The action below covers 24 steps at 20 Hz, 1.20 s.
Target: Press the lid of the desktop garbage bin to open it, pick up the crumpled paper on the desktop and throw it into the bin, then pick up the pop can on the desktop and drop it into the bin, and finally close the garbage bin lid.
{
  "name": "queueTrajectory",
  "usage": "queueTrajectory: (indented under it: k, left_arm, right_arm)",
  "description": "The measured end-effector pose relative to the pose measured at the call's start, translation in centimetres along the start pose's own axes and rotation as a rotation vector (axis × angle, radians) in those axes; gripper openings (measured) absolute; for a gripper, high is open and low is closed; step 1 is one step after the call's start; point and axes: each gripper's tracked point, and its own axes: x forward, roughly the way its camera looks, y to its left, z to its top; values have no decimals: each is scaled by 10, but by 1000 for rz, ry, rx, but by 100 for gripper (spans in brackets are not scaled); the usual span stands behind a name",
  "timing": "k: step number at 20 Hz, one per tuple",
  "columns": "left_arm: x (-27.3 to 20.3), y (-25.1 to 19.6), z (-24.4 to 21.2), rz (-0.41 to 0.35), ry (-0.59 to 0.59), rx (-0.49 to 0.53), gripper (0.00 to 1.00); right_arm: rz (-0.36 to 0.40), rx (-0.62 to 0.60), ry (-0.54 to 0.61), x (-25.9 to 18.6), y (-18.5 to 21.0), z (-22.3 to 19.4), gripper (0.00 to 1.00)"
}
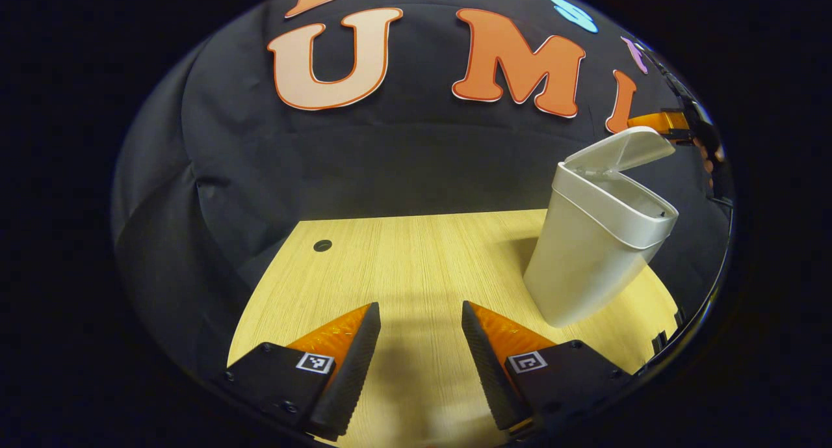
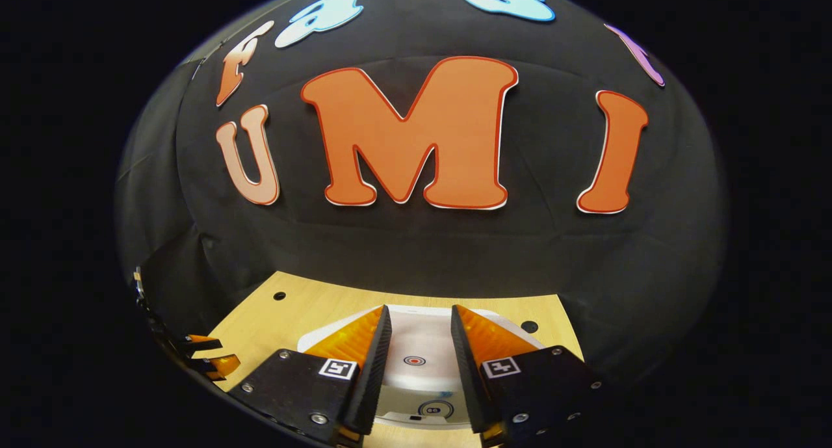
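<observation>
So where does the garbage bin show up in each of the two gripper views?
Left gripper view: the garbage bin stands at right on the wooden desktop, its lid tipped up.
Right gripper view: the bin's lid lies low at centre, just beyond the right claw, whose fingers stand apart.
Shared landmark: the small dark hole in the desktop.
</observation>
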Motion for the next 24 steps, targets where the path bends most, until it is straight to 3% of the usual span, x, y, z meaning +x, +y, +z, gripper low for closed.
queueTrajectory:
  k: [1, 3, 4, 11, 13, 14, 15, 16, 20, 21, 24]
  left_arm:
    - [0, -1, 0, -1, 1, 0, 82]
    - [1, -2, 0, -3, 1, 4, 77]
    - [1, -2, 1, -5, 1, 6, 82]
    - [6, -11, 1, -23, 3, 19, 82]
    - [5, -13, 2, -26, 3, 24, 82]
    - [6, -13, 2, -24, 2, 29, 77]
    - [6, -13, 1, -22, 3, 34, 82]
    - [7, -14, 1, -22, 5, 39, 77]
    - [6, -17, -1, -24, 11, 53, 77]
    - [6, -19, 0, -25, 10, 58, 82]
    - [6, -23, 3, -33, 3, 74, 82]
  right_arm:
    - [1, -6, 9, 0, 2, -6, 48]
    - [1, -18, 29, -1, 5, -18, 46]
    - [1, -21, 37, -2, 6, -25, 43]
    - [-16, -29, 72, -4, 14, -55, 24]
    - [-21, -36, 92, -5, 14, -66, 22]
    - [-22, -37, 102, -7, 15, -73, 22]
    - [-23, -34, 111, -7, 15, -78, 22]
    - [-25, -30, 119, -8, 15, -83, 22]
    - [-43, -18, 111, -9, 13, -89, 22]
    - [-46, -23, 110, -11, 13, -90, 21]
    - [-62, -37, 118, -9, 13, -94, 22]
